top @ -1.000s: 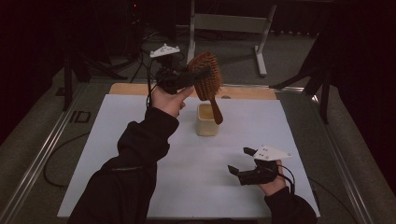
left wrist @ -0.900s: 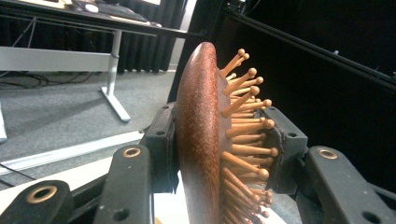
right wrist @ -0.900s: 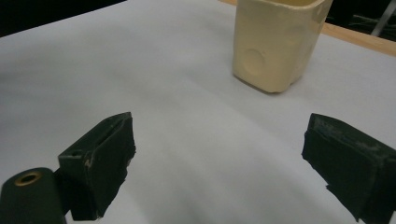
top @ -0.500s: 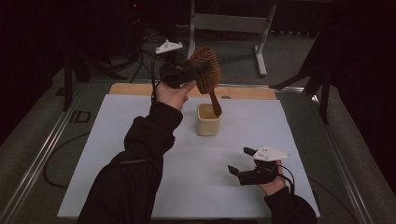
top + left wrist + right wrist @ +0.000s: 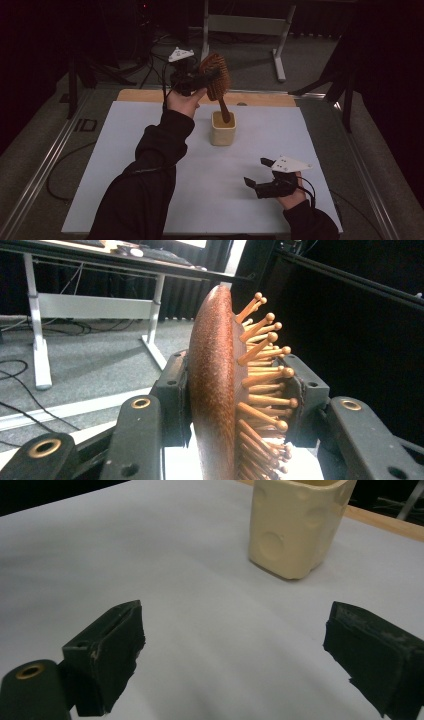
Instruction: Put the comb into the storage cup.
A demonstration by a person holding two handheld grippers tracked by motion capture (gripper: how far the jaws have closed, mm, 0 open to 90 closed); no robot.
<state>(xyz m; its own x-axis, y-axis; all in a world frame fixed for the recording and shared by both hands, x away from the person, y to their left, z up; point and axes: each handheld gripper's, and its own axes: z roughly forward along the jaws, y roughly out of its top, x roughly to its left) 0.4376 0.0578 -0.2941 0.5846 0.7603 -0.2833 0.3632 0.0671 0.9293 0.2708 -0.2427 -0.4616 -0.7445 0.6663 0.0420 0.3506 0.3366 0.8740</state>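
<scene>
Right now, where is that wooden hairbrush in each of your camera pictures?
High view: hairbrush top centre, clamped by the left gripper, handle tip in the cream cup.
Left gripper view: brush head edge-on at centre, between both jaws.
Right gripper view: not in it.
Shared landmark: the cream cup, also in the right gripper view.

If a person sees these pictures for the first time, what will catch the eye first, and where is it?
The wooden hairbrush stands out first: the left tongs clamp its bristled head and hold it above the far middle of the table, with its handle dipping into the cream cup. The cup stands on the white table sheet. Near the front right corner, the right tongs rest open, holding nothing.
</scene>
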